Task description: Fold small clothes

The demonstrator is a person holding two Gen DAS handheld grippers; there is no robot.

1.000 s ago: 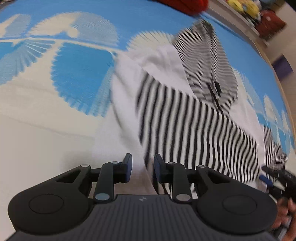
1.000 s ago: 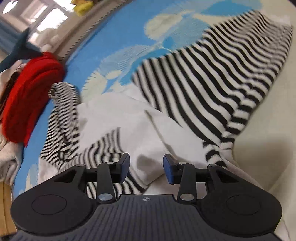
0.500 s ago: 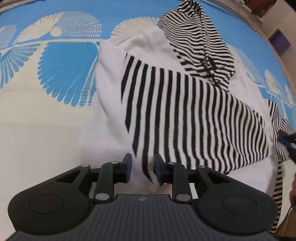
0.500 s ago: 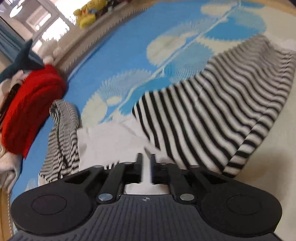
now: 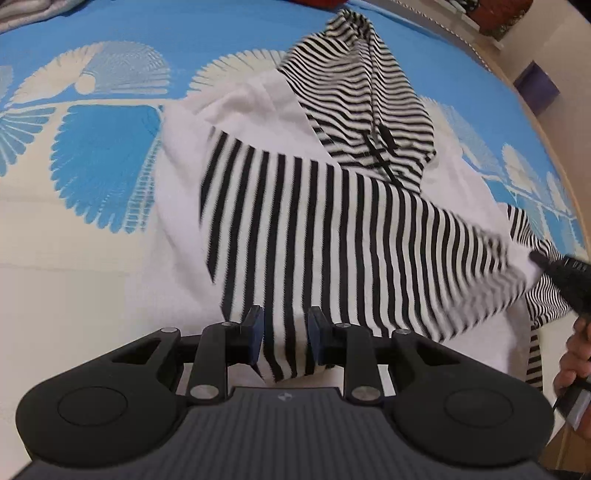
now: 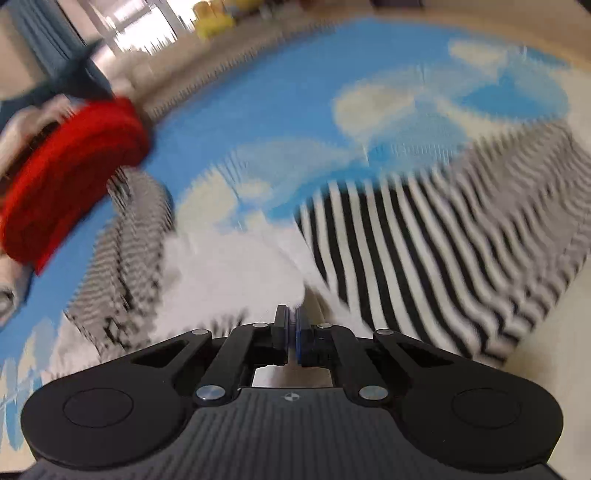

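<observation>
A white hoodie (image 5: 258,110) with black-and-white striped sleeves and hood lies on a blue patterned mat (image 5: 103,162). My left gripper (image 5: 284,332) points down at its near edge. The jaws stand a little apart with a bunched striped sleeve (image 5: 332,229) pressed between the pads. That sleeve stretches to the right, where my right gripper (image 5: 561,269) pulls on the cloth. In the blurred right wrist view, the right gripper (image 6: 291,325) has its jaws closing tight on a thin fold of white cloth (image 6: 229,266). The striped sleeve (image 6: 424,240) lies to its right.
A folded red garment (image 6: 70,177) lies on other clothes at the mat's far left edge. The striped hood (image 5: 362,92) points away from me. Yellow toys (image 6: 214,18) and a purple box (image 5: 537,86) sit beyond the mat. A hand (image 5: 576,354) holds the right gripper.
The right jaws went from open to closed on the white cloth, then lifted it. The left gripper slid over the garment, and striped cloth now sits between its pads instead of white.
</observation>
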